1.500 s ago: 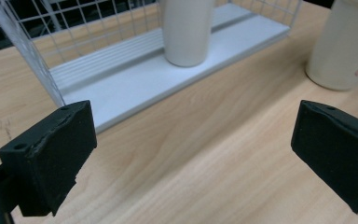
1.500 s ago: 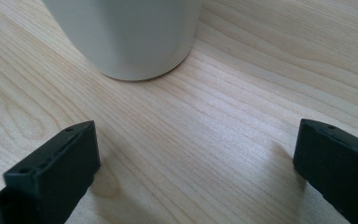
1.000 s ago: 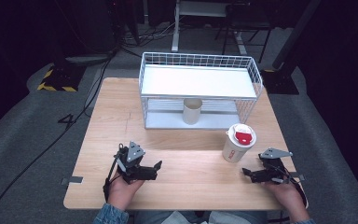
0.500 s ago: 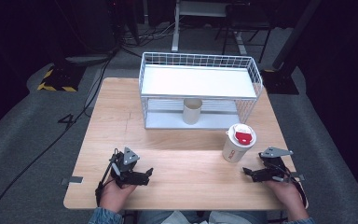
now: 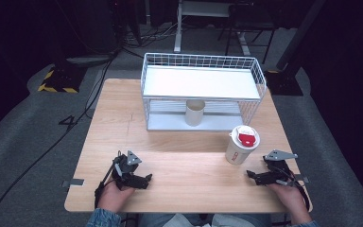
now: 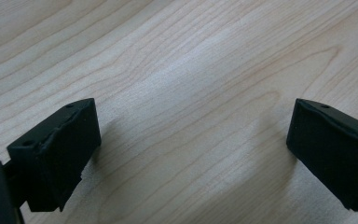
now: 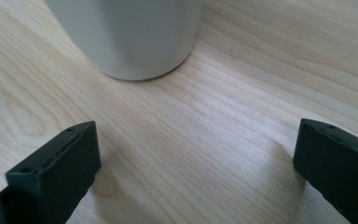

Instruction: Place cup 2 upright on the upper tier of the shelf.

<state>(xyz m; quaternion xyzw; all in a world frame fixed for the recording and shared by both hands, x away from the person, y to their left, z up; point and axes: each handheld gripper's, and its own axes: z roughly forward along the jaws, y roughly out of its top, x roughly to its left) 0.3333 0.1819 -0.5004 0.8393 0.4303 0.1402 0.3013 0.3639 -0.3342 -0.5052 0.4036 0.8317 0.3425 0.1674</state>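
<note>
A white paper cup with a red-marked lid [image 5: 242,144] stands on the wooden table [image 5: 189,161] at the right front. My right gripper [image 5: 250,176] rests low just right of and nearer than it, open, jaws wide apart with bare wood between them; the cup's base [image 7: 130,32] shows just ahead in the right gripper view. My left gripper [image 5: 147,178] lies low at the left front, open over bare wood [image 6: 191,116]; its jaws have just been closing a little with nothing between them. A plain beige cup [image 5: 194,112] stands on the lower shelf of the white wire rack [image 5: 203,85].
The wire rack takes up the far half of the table, with a flat white top shelf. Cables and a striped floor marker [image 5: 56,81] lie on the grey floor beyond the left edge. Bare wood runs between the two grippers.
My left gripper has moved down and toward the near edge of the table, settling low on the wood. The right gripper and the cups have stayed put.
</note>
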